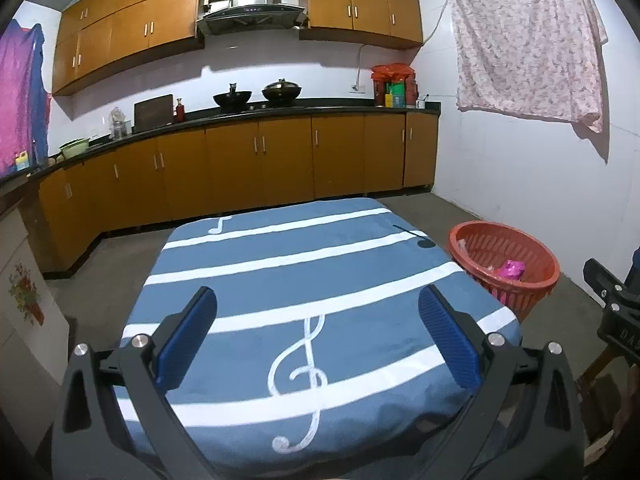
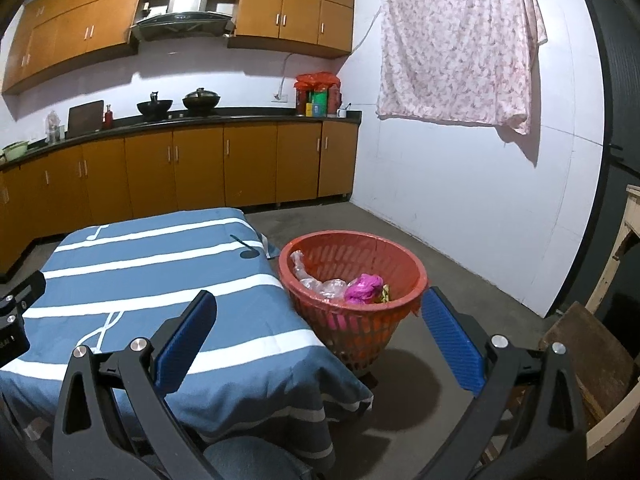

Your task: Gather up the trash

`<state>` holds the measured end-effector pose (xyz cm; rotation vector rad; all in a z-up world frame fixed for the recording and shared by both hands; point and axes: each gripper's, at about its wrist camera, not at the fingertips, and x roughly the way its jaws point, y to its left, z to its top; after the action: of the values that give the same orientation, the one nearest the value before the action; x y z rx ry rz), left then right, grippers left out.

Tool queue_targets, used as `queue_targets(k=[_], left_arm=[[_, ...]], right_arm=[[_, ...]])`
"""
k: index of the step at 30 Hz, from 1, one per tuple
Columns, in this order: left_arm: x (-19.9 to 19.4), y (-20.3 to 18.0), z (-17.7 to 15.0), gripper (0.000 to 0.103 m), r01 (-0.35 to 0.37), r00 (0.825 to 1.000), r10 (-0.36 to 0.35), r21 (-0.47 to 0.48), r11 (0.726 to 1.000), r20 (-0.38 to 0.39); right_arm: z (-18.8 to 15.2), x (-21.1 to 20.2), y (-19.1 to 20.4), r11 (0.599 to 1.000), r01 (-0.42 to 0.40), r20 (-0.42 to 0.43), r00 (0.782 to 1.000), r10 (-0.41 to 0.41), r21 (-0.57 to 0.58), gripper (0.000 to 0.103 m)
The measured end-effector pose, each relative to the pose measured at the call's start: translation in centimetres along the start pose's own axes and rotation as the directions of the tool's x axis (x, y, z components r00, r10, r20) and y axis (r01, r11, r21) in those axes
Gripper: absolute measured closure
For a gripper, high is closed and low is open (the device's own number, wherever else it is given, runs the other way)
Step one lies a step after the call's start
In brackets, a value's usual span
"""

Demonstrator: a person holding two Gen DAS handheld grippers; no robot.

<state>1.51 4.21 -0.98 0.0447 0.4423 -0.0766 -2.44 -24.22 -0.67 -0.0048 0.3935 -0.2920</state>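
An orange plastic basket (image 2: 412, 268) stands on the floor beside the table's right edge; it shows again at the right of the left wrist view (image 1: 536, 256). Inside lie a crumpled pink wrapper (image 2: 362, 286), clear plastic wrap (image 2: 320, 286) and a yellowish scrap. My right gripper (image 2: 318, 318) is open, held above the table's corner and just short of the basket, nothing between its blue pads. Over the table, my left gripper (image 1: 318, 314) is open too, and empty. The table (image 1: 280, 272) carries a blue cloth with white stripes and music notes; no trash shows on it.
Brown kitchen cabinets (image 1: 260, 160) with a dark counter, two woks and containers run along the back wall. A floral sheet (image 2: 456, 44) hangs on the white right wall. A wooden stool (image 2: 588, 360) and pale furniture stand at the right. Grey floor surrounds the table.
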Motion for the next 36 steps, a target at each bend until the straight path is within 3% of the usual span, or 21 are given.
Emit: queue_targets(k=[15, 36], left_arm=[[-3.3, 1.0, -1.5, 0.004, -0.015, 0.999, 0.015, -0.010, 1.000, 0.038], [-3.8, 0.5, -2.0, 0.004, -0.001, 1.000, 0.002, -0.019, 1.000, 0.031]], right_arm=[[-1.2, -2.7, 0.2, 1.000, -0.001, 0.019, 1.000, 0.001, 0.014, 0.002], [-1.3, -3.1, 0.5, 1.000, -0.004, 0.017, 1.000, 0.004, 0.007, 0.002]])
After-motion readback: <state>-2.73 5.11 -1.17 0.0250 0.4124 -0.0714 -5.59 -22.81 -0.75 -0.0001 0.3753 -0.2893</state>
